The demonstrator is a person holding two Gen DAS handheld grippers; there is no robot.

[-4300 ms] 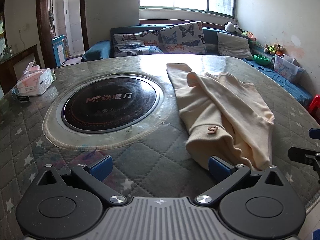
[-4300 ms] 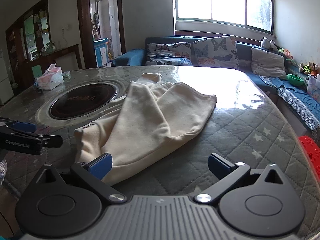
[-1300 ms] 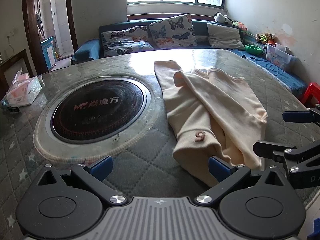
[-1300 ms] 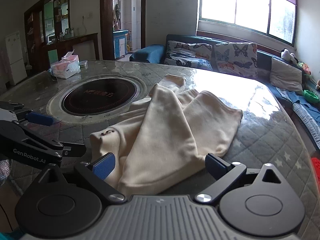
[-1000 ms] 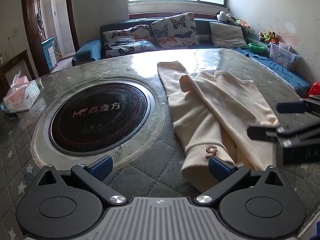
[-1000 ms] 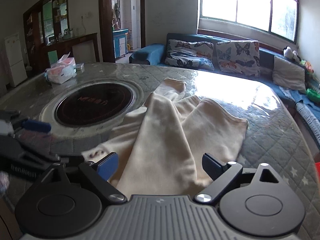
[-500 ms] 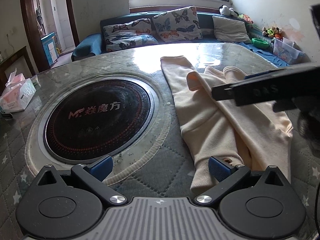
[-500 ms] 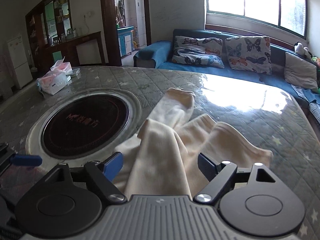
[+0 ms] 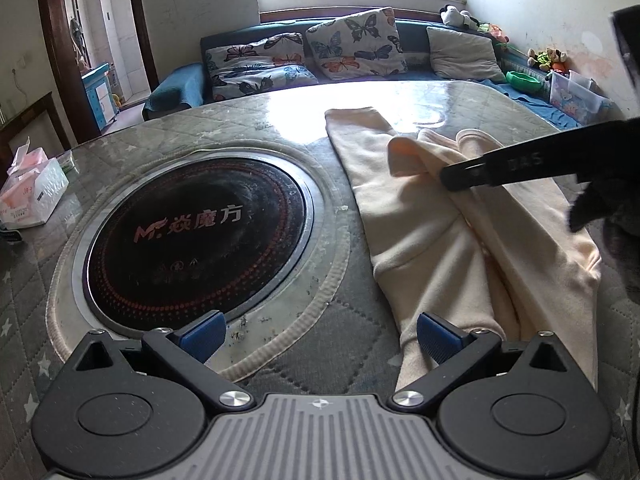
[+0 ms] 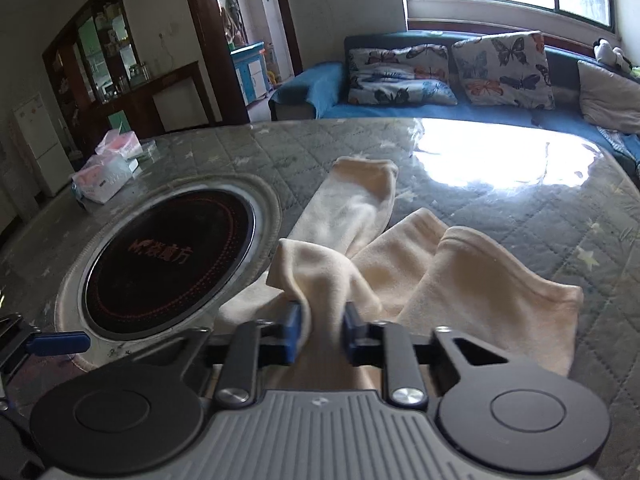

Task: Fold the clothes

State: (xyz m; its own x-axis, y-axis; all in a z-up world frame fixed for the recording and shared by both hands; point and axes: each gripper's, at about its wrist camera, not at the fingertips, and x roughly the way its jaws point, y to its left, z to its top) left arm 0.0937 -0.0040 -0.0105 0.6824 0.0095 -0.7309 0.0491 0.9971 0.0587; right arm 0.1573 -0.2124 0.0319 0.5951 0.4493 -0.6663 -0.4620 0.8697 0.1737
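Observation:
A cream sweatshirt (image 9: 448,232) lies crumpled on the quilted round table, right of the black round hob (image 9: 196,236). My left gripper (image 9: 318,332) is open and empty, low over the table at the garment's near hem. My right gripper (image 10: 320,334) is shut on a raised fold of the sweatshirt (image 10: 324,280) near its middle, with a sleeve (image 10: 356,204) stretched away beyond it. In the left wrist view the right gripper's black finger (image 9: 520,168) reaches in from the right onto the cloth. The left gripper's blue fingertip (image 10: 60,343) shows at the left edge of the right wrist view.
A tissue box (image 9: 32,192) sits at the table's far left edge, also in the right wrist view (image 10: 106,174). A blue sofa with butterfly cushions (image 9: 352,44) runs behind the table. The table's far part (image 10: 500,160) shines with window glare.
My right gripper has moved forward over the sweatshirt and shut on a fold of it. My left gripper has crept forward toward the near hem and stays open.

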